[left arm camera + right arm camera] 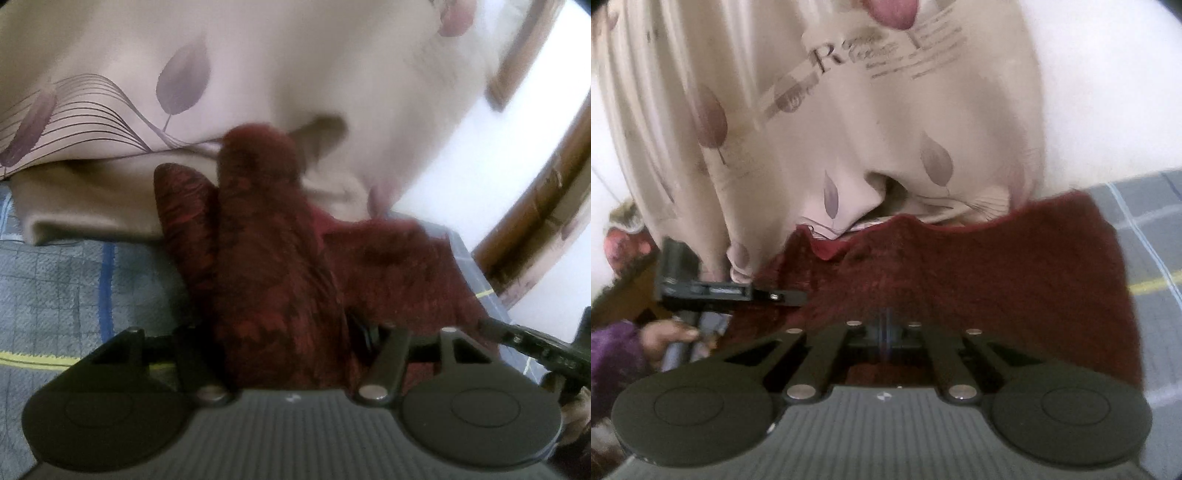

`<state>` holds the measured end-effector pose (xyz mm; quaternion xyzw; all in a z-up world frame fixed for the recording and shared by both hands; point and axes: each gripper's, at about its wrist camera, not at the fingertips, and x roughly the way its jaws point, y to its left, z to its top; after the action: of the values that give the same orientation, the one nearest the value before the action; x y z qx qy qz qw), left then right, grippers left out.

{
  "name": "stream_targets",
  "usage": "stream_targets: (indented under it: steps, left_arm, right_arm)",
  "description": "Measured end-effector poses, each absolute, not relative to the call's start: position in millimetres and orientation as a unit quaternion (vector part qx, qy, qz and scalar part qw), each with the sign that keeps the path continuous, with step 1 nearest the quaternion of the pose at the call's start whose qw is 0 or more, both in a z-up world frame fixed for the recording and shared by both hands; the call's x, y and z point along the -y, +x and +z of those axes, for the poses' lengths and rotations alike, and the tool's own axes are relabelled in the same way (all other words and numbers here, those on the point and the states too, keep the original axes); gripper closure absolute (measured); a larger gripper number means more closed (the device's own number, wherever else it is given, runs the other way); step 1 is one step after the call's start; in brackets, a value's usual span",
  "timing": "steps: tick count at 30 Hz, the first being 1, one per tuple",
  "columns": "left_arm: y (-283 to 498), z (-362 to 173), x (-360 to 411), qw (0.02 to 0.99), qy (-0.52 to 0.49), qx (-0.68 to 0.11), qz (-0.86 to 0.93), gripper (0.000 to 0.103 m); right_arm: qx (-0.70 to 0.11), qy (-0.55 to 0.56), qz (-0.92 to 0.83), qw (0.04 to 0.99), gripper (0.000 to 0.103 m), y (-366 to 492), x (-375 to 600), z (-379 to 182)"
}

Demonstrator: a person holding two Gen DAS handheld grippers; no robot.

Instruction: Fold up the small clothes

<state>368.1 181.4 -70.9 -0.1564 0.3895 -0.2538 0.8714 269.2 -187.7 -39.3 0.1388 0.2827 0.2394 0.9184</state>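
Left wrist view: dark red fuzzy garment (280, 266) draped over the left gripper (288, 332), hiding its fingers; cannot tell whether it is released or clenched. Garment lies on the grey checked sheet (74, 288), beige leaf-print curtain (129, 74) beyond. Right wrist view: left gripper's finger (768, 295) at the garment's left edge; right gripper (886, 332) clenched, garment (997, 277) bunched at its closed tips.

Both wrist views closely share the red garment (266, 258).
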Motion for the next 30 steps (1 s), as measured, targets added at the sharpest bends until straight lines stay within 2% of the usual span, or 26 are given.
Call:
stream_targets:
  steps: [3,5,11,14,18,22,25,27,29,30]
  left_arm:
    - [363.2,-61.5,-176.5,0.874,-0.151,-0.393,-0.242,0.047]
    - [359.2,-54.2,-170.0,0.877,-0.134,-0.400,-0.230,0.063]
    - [347.0,-29.4,-151.2,0.866,-0.145,-0.416,-0.237,0.064]
    - [340.7,-16.0,-132.3,0.857,-0.163,-0.418,-0.253,0.064]
    - [335.5,-8.9,-102.8,0.849,-0.160,-0.416,-0.283,0.064]
    - [333.0,-12.7,-82.9,0.840,-0.180,-0.410,-0.307,0.064]
    - [332.0,-23.4,-81.2,0.828,-0.224,-0.407,-0.314,0.064]
    - [326.5,-31.3,-84.8,0.821,-0.247,-0.400,-0.324,0.064]
    - [318.4,-35.8,-86.0,0.827,-0.255,-0.383,-0.325,0.064]
    - [314.0,-37.9,-86.4,0.830,-0.256,-0.374,-0.326,0.064]
  right_arm:
    - [-0.286,0.153,0.247,0.913,0.097,294.9,177.8,-39.6]
    - [-0.293,0.160,0.247,0.910,0.097,315.9,171.8,-42.4]
    - [-0.364,0.222,0.220,0.877,0.097,384.0,160.0,-73.0]
    - [-0.409,0.251,0.220,0.849,0.103,409.2,154.3,-95.9]
    - [-0.388,0.374,0.243,0.807,0.103,406.8,184.7,-102.8]
    - [-0.319,0.444,0.252,0.798,0.085,355.1,233.6,-85.8]
    - [-0.295,0.458,0.277,0.792,0.085,307.0,254.0,-78.3]
    - [-0.289,0.472,0.285,0.783,0.081,278.0,263.6,-79.5]
    - [-0.281,0.503,0.291,0.764,0.062,260.1,270.7,-82.0]
    - [-0.275,0.521,0.298,0.751,0.059,252.9,271.7,-81.4]
